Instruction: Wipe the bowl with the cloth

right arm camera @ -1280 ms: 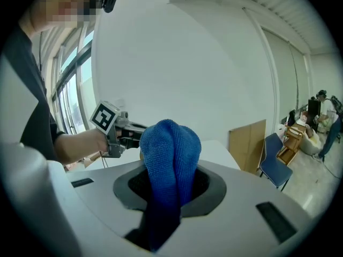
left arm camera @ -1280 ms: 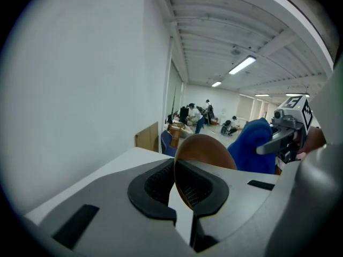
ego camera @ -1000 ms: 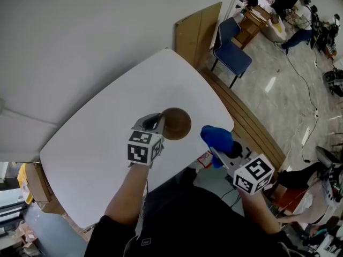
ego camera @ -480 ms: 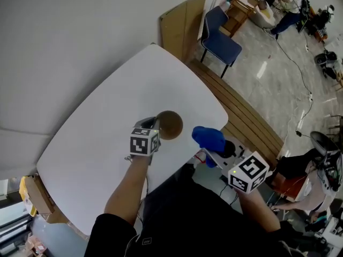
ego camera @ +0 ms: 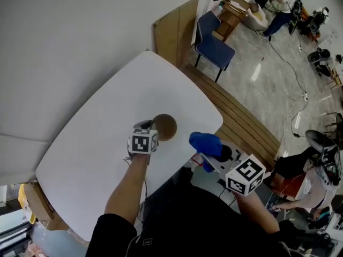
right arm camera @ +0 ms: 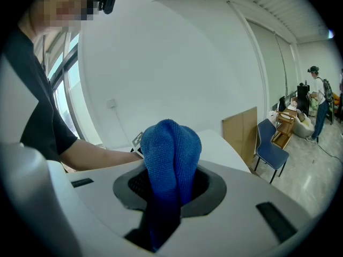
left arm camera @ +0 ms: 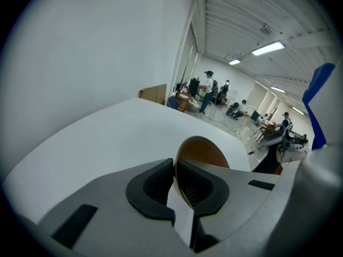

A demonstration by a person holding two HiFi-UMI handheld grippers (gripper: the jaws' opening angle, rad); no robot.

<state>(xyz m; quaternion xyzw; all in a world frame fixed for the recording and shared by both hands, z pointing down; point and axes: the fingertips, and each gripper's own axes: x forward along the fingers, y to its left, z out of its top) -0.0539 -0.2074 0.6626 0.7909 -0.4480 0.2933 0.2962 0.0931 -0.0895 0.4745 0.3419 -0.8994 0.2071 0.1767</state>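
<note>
A brown bowl (ego camera: 164, 127) stands on the white table (ego camera: 107, 138), near its front edge. My left gripper (ego camera: 152, 126) is shut on the bowl's near rim; in the left gripper view the thin rim (left arm camera: 175, 182) is pinched between the black pads and the bowl (left arm camera: 202, 150) rises beyond them. My right gripper (ego camera: 206, 153) is off the table's front edge, to the right of the bowl, shut on a bunched blue cloth (ego camera: 205, 143). In the right gripper view the blue cloth (right arm camera: 172, 155) bulges up from between the jaws.
A cardboard sheet (ego camera: 174, 27) leans on the wall behind the table, with a blue chair (ego camera: 213, 44) beside it. Wooden planks (ego camera: 241, 123) lie along the table's right side. Several people work at the far end of the room (ego camera: 278, 7).
The head view has shifted, so table and bowl sit lower left in the picture. The right gripper with the cloth has come slightly closer to the bowl. The left gripper keeps its hold.
</note>
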